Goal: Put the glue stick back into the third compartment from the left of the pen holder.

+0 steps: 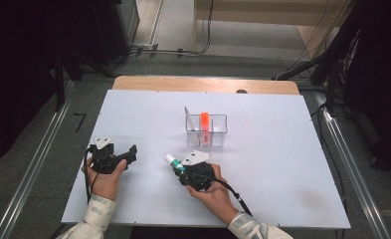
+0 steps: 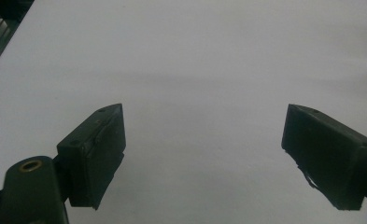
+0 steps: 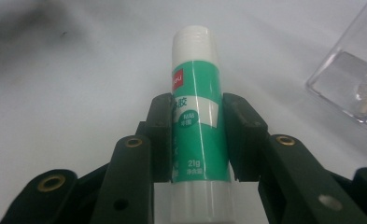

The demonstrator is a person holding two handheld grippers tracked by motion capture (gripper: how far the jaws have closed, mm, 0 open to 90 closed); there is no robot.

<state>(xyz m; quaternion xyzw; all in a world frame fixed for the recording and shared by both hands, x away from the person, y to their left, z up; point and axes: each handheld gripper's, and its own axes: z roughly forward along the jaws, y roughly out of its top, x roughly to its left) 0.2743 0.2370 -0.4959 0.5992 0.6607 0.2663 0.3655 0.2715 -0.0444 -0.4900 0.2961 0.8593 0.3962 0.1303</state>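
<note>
**A:** Right hand-held gripper (image 3: 197,140) clamps a green glue stick (image 3: 195,107) above the white bench (image 1: 282,164), short of the clear organizer (image 1: 206,130). Left hand-held gripper (image 2: 204,154) gapes empty.

**B:** Risk: the smooth tube could slip, or clip the organizer's rim.

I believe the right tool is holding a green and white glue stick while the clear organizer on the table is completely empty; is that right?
Not quite. The right tool does hold the green and white glue stick, but the clear organizer is not empty: the high view shows an orange marker standing in it.
</note>
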